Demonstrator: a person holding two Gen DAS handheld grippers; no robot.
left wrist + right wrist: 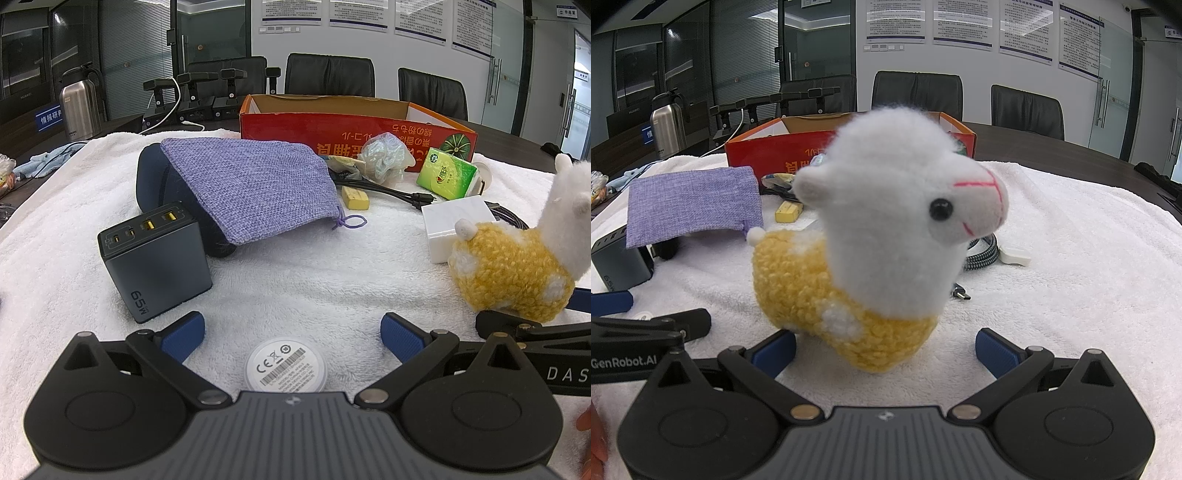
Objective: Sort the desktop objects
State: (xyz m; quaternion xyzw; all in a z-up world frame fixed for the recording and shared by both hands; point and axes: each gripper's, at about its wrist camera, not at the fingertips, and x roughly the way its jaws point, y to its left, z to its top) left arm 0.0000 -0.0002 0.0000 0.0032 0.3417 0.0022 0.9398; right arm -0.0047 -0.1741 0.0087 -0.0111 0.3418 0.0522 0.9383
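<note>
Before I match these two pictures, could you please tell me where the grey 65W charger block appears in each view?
Left wrist view: the grey 65W charger block stands left of centre on the white towel, ports on top, just below the purple woven pouch.
Right wrist view: it sits at the far left edge, partly cut off, under the same pouch.
Shared landmark: the red cardboard box behind.

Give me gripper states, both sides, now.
Left gripper: open, empty, over the white round puck.
Right gripper: open, empty, plush alpaca just ahead.
</note>
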